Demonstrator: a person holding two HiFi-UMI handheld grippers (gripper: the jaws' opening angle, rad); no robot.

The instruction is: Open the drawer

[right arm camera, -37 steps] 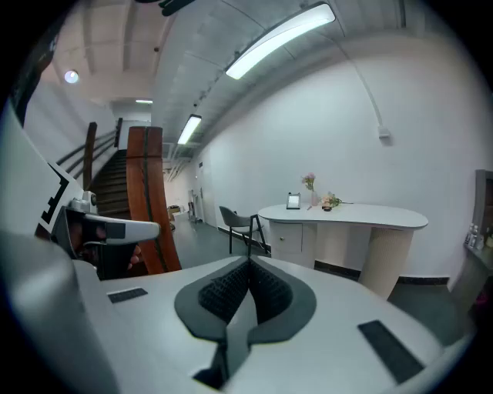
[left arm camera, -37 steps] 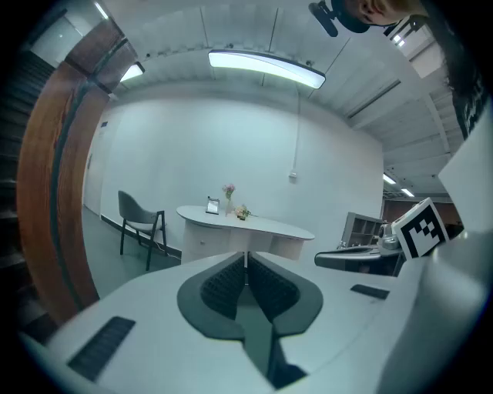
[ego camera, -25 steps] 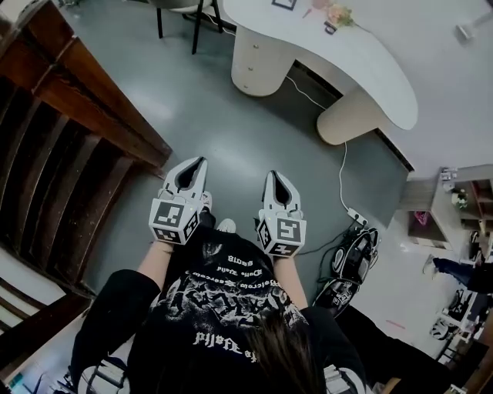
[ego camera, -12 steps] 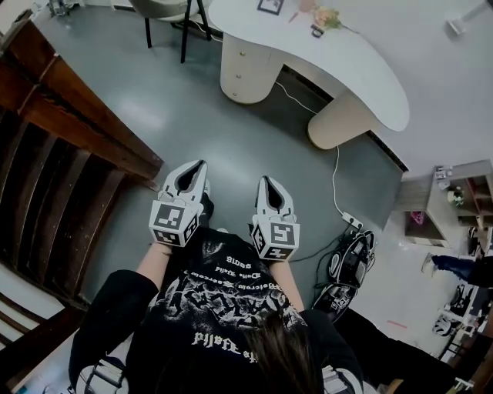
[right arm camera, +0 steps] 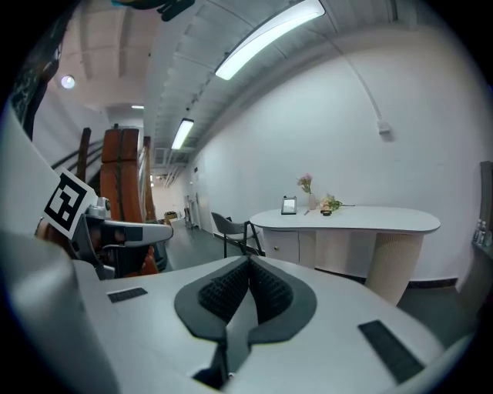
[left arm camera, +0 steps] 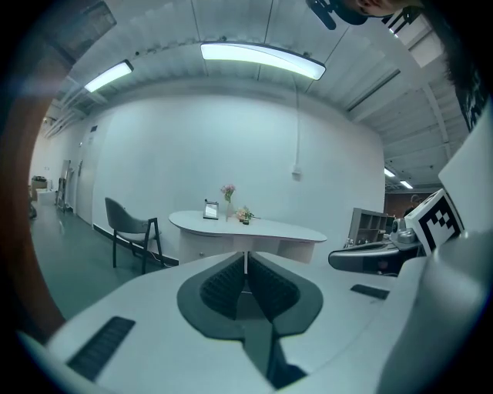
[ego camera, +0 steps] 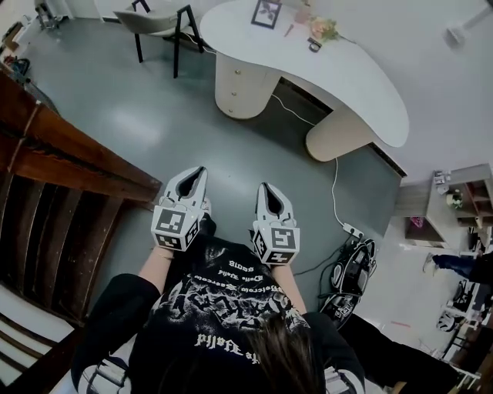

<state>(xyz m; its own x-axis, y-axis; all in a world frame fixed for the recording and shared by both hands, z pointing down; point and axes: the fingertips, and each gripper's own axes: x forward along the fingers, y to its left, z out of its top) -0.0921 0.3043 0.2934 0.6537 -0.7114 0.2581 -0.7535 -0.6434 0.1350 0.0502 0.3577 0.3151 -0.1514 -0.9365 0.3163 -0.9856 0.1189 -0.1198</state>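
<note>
**Me:** Forward, both together. My left gripper [ego camera: 199, 172] and right gripper [ego camera: 265, 188] have come on across the floor [ego camera: 139, 100]. The wooden staircase [ego camera: 69, 154] has slipped further off to the left. Each pair of jaws is pressed together with nothing between them.

**Other:** And the drawer?

**Me:** The drawer [ego camera: 235, 75] is well apart from me, straight ahead. It sits shut in the rounded pedestal [ego camera: 246, 96] under the worktop [ego camera: 362, 92], at the end near the chair [ego camera: 158, 19]. That chair has only just come into the head view. A picture frame [ego camera: 266, 12] and flowers [ego camera: 323, 29] stand along the worktop's far edge.

**Other:** So what has the move bought you?

**Me:** Only approach, I'd say. Nothing is touched yet. I reckon I have to cross the rest of the floor, part one pair of jaws and line up on a knob. The pedestal front shows more than one small knob, and I can't tell which drawer is meant.
</note>
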